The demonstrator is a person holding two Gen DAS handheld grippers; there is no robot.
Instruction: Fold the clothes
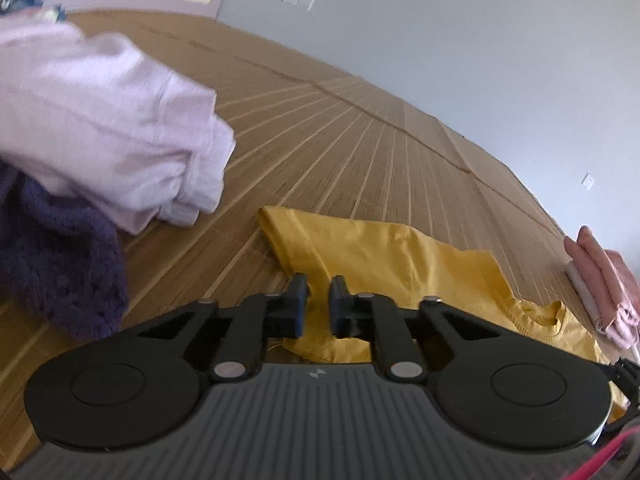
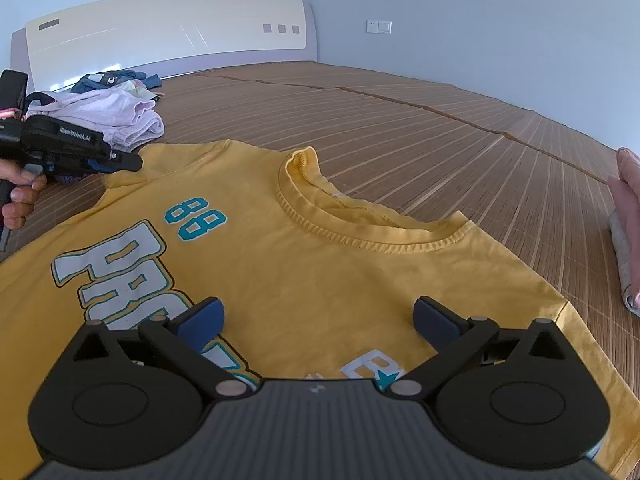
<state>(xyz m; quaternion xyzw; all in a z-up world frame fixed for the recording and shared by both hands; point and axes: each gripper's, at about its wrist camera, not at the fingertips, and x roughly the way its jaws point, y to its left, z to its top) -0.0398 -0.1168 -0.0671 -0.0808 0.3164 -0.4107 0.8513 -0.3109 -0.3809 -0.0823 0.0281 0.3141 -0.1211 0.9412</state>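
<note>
A yellow T-shirt (image 2: 320, 260) with "88" and white lettering lies face up on the bamboo mat (image 2: 440, 120), collar toward the far side. My right gripper (image 2: 320, 316) hovers open over its chest, blue pads wide apart with nothing between them. At the shirt's left sleeve, my left gripper (image 2: 120, 162) is held by a hand (image 2: 20, 196). In the left wrist view the left gripper (image 1: 319, 300) has its jaws nearly together with the yellow T-shirt's (image 1: 400, 256) sleeve fabric between them.
A pile of unfolded clothes sits at the left: a lilac garment (image 1: 100, 120) over a dark purple knit (image 1: 60, 260), with blue items behind near the headboard (image 2: 160, 36). Folded pink clothes (image 2: 628, 220) lie at the right edge.
</note>
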